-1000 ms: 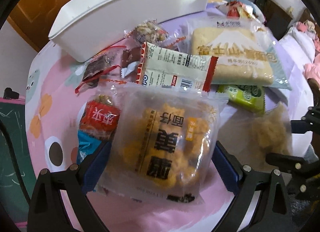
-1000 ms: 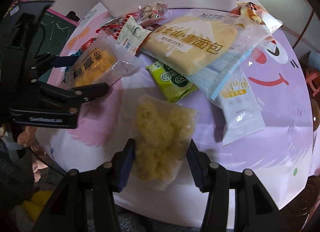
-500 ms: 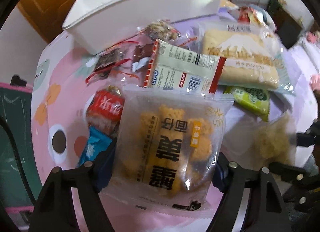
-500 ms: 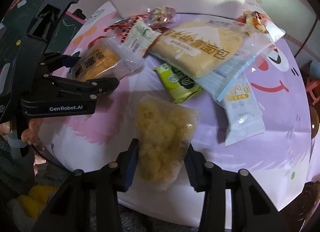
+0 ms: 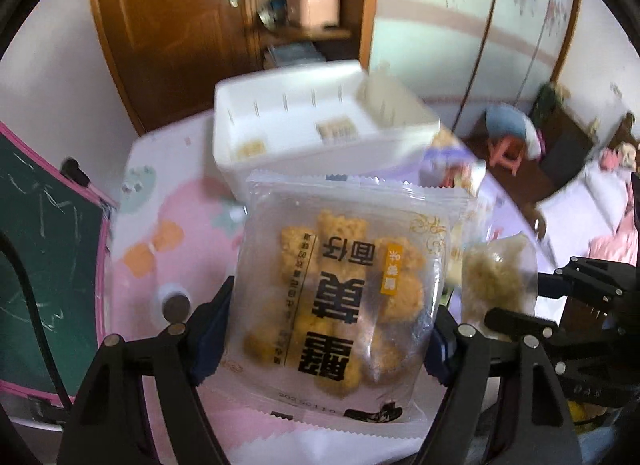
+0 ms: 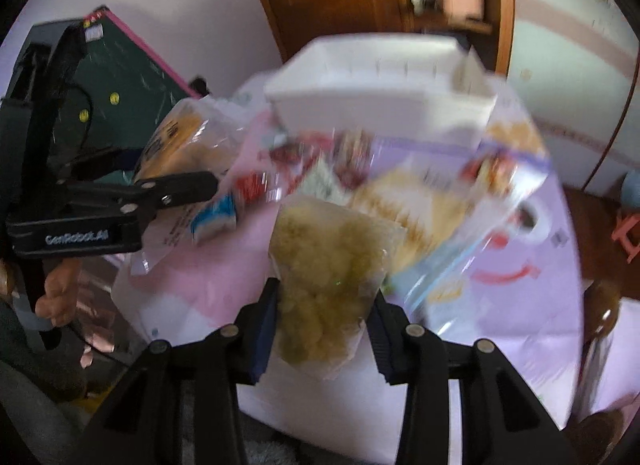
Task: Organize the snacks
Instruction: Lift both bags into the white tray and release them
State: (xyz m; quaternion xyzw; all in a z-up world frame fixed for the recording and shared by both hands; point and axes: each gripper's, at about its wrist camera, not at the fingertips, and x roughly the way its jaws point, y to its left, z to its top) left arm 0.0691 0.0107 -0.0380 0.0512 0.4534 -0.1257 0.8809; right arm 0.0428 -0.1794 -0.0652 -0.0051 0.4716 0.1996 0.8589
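My left gripper is shut on a clear bag of golden puffed squares with black Chinese print, held up off the table. My right gripper is shut on a clear bag of pale yellow crisps, also lifted; it also shows in the left wrist view. A white divided organizer bin stands at the table's far side, beyond both bags; it also shows in the right wrist view. The left gripper and its bag show in the right wrist view at left.
Several other snack packets lie blurred on the pink and purple cartoon tablecloth in front of the bin. A green chalkboard stands left of the table. A wooden door and shelves are behind.
Both grippers have lifted their bags off the table and tilted upward, so the views now look over the bin into the room. The frames are motion-blurred.
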